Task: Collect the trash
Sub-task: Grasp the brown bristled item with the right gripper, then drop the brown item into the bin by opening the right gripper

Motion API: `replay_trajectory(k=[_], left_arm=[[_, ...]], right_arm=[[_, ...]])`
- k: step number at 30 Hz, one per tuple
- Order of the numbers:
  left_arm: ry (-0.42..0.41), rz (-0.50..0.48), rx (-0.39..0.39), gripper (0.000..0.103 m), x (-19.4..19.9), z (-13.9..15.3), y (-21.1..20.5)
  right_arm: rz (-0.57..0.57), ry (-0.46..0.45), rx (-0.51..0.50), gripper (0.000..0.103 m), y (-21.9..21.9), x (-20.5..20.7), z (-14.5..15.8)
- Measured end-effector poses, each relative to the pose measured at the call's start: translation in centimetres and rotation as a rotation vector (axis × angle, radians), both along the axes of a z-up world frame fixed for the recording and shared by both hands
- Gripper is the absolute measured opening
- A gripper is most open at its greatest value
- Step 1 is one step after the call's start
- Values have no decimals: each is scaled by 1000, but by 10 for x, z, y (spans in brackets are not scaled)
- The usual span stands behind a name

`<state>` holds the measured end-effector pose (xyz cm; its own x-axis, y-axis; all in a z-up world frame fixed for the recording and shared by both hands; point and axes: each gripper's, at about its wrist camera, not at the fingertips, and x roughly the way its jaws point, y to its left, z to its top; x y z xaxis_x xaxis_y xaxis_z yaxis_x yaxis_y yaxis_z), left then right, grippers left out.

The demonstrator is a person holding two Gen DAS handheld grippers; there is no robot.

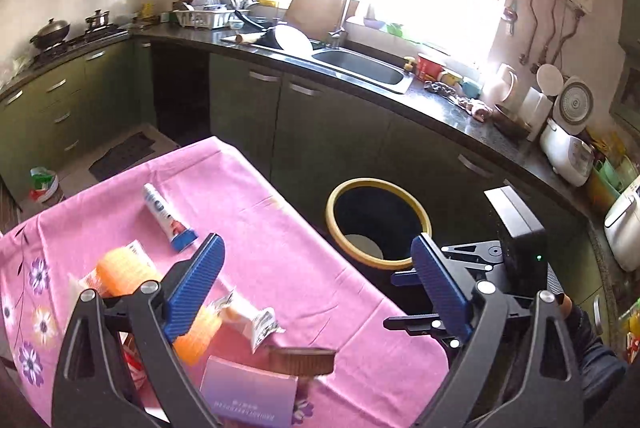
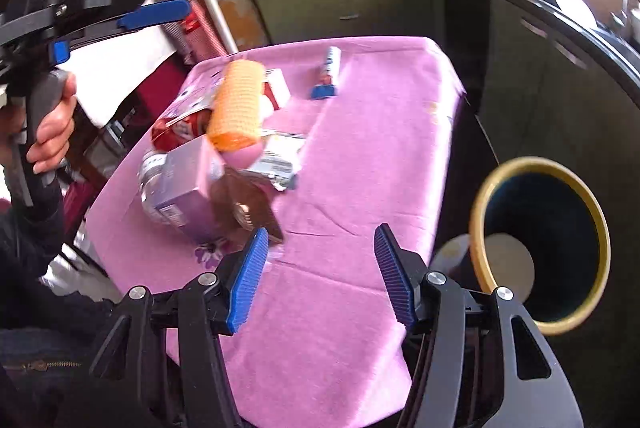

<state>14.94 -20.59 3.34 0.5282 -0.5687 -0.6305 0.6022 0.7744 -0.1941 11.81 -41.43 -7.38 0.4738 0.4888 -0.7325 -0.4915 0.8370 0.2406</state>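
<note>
1. The trash sits heaped at one end of the pink cloth (image 2: 360, 155): an orange foam net (image 2: 239, 103), a lilac box (image 2: 188, 187), a red can (image 2: 176, 131), a crumpled wrapper (image 2: 280, 155) and a brown brush (image 2: 248, 203).
2. A tube (image 1: 166, 218) with a blue cap lies apart, farther along the cloth.
3. The yellow-rimmed bin (image 1: 378, 224) stands just beside the table; a pale disc-like thing lies at its bottom.
4. Left gripper (image 1: 316, 284): jaws wide, nothing between them.
5. Right gripper (image 2: 322, 278): jaws apart, empty, over bare cloth.

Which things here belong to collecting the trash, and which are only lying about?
For the job: yellow-rimmed bin, toothpaste tube, orange net roll, crumpled wrapper, purple box.

Lying about: sink, rice cooker, wok.
</note>
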Motion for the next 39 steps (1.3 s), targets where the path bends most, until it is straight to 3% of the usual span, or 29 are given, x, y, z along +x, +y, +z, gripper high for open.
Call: replay_trajectory(k=[5,12,18,23,33,39], left_arm=[[0,102,1,91,-19,-15,52],[39,173,-31,91,-39,-41,92],[63,212,-52,92,-44,-51,102],[80,221,-53,92,-43,-58,104],[86,221,-54,92,-42,-62,105],[82,217,-55,93,-42,-63,104]], right_arm=[[143,-73,-91,57,56,-11,-5],[196,-101,-206,57,103,-10,-27],[215,-103,-231,44,116,-5,-39],[218,-98,-216,31,113,-2,-39],[196,-103,-179,26,104,-11,-33],[71,-108,-83,26,60,-17,-11]])
